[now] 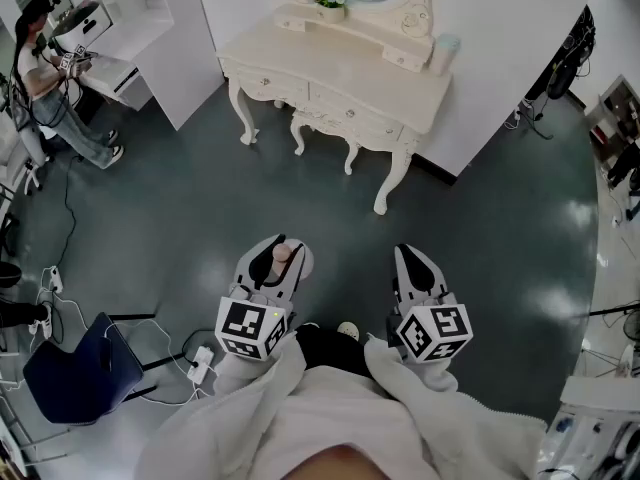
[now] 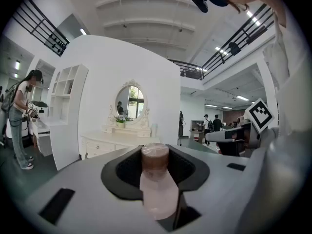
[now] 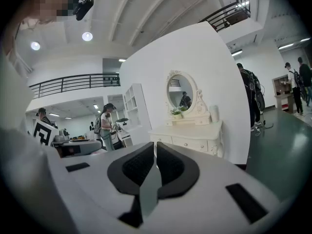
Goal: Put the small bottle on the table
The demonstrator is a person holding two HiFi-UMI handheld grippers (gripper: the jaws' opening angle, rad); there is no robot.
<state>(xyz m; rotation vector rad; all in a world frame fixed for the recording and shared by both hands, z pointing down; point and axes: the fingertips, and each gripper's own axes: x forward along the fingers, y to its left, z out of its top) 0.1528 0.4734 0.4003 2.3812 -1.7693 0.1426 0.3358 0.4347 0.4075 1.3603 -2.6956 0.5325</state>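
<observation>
Status of the left gripper (image 2: 155, 165): I read its jaws as partly closed and clamped on the small bottle (image 2: 157, 184), with a black pad (image 2: 124, 172) pressed to each side of it. The bottle has a pale pink body and a brown cap (image 2: 155, 155). It lies along the jaws with the cap pointing forward, away from the gripper's camera. In the head view the bottle sits at the tip of the left gripper, held above the dark floor (image 1: 200, 218) and just ahead of my body. It is well apart from the cream dressing table (image 1: 330, 73), which stands further ahead against a white partition wall (image 1: 520, 58). The right gripper (image 3: 155, 161) has its jaws brought together, the tips meeting with only a thin wedge of gap behind them, and I see nothing between them. It is held level with the left gripper and beside it, the two not touching. The dressing table carries an oval mirror (image 2: 130, 101) at the back of its top. At the far left a person (image 1: 45, 78) stands beside white shelving (image 1: 130, 8), and a dark blue chair (image 1: 75, 373) sits on the floor to my lower left.
</observation>
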